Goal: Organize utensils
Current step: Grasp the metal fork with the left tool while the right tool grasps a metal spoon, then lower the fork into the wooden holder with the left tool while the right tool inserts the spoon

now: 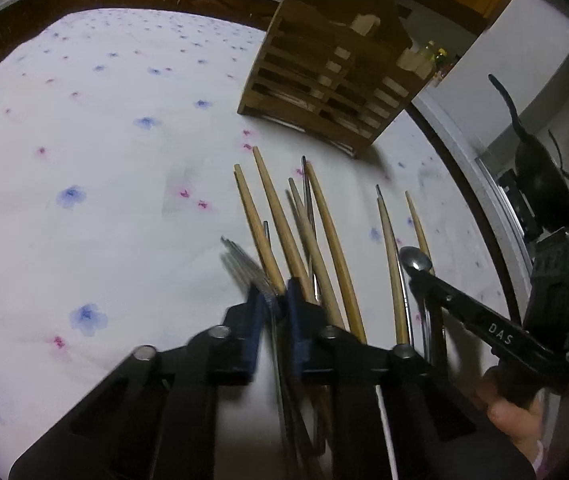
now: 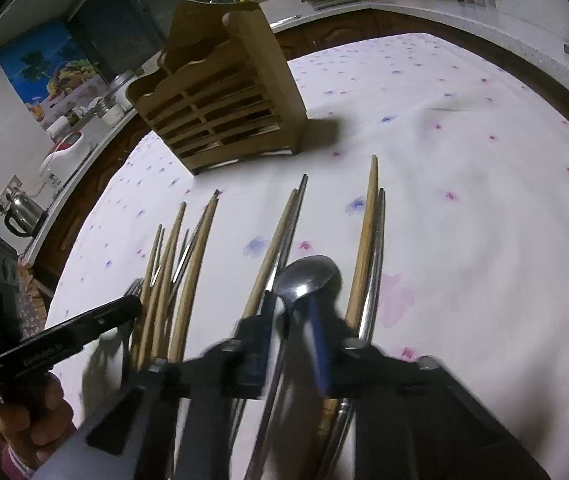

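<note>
So one fork (image 1: 244,266) is clamped in the left gripper (image 1: 274,308) jaws, one spoon (image 2: 308,280) in the right gripper (image 2: 296,320), over roughly eight wooden chopsticks (image 1: 280,224) on the bench (image 1: 104,160); one wooden holder (image 1: 324,68) behind.

Left gripper (image 1: 274,308) clamped on fork, right gripper (image 2: 296,336) clamped on spoon

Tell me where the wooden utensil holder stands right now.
The wooden utensil holder stands upright on the flowered tablecloth at the table's far side, beyond the tips of the chopsticks; the left wrist view shows it upper right of centre.
</note>
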A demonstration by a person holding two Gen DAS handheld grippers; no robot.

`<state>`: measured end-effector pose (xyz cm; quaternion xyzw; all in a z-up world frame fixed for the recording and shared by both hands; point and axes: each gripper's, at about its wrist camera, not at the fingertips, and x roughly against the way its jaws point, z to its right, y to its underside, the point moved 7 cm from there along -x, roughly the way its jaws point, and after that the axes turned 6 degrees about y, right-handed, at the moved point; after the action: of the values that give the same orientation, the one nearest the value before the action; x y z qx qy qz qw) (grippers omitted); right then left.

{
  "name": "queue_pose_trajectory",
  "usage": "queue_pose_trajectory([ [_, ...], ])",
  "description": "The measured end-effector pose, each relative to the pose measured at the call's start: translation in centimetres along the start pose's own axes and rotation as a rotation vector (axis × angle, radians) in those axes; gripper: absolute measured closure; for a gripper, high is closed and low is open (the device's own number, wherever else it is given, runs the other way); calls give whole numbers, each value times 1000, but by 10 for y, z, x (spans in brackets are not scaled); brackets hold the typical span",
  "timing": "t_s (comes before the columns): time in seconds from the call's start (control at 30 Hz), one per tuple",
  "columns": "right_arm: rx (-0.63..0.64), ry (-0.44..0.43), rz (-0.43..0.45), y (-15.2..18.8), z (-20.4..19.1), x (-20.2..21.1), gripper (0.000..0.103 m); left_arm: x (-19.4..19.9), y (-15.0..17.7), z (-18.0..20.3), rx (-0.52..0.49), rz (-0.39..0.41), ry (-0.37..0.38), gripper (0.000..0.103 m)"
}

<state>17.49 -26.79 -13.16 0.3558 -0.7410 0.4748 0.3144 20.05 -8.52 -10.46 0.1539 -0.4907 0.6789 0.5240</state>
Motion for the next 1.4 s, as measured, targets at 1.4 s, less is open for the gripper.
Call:
queue_pose_trajectory([
  [1.4, 115, -29, 438, -144, -47, 136, 101, 137, -140, 53, -72, 411, 112, 101],
])
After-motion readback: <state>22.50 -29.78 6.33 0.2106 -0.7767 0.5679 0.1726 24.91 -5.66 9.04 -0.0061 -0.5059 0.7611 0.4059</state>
